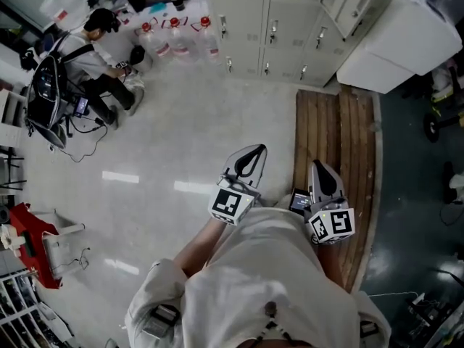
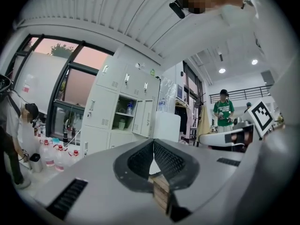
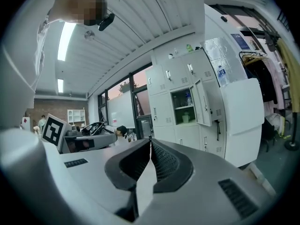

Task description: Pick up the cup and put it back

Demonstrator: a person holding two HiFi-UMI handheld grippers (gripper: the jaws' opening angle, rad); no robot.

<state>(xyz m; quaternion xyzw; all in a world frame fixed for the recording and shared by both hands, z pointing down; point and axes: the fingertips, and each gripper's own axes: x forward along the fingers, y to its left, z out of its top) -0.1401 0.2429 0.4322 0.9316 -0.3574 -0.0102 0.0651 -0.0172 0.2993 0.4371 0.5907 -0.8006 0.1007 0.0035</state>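
left claw (image 1: pixel 250 152): jaws pressed together, nothing between them, over pale floor (image 1: pixel 174 143).
right claw (image 1: pixel 320 168): jaws together, nothing between them, over slatted wooden platform (image 1: pixel 337 136).
cup: not made out in any view; place and long axis cannot be told.
room: grey lockers (image 1: pixel 268 20), water bottles (image 1: pixel 174 35), crouching person (image 1: pixel 94 60).

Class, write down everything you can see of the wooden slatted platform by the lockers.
The wooden platform is long and narrow: dark brown planks laid lengthwise with thin gaps. It lies flat, reaching from the person holding the grippers to the pale lockers. The right gripper shows over its near end; contact cannot be told.
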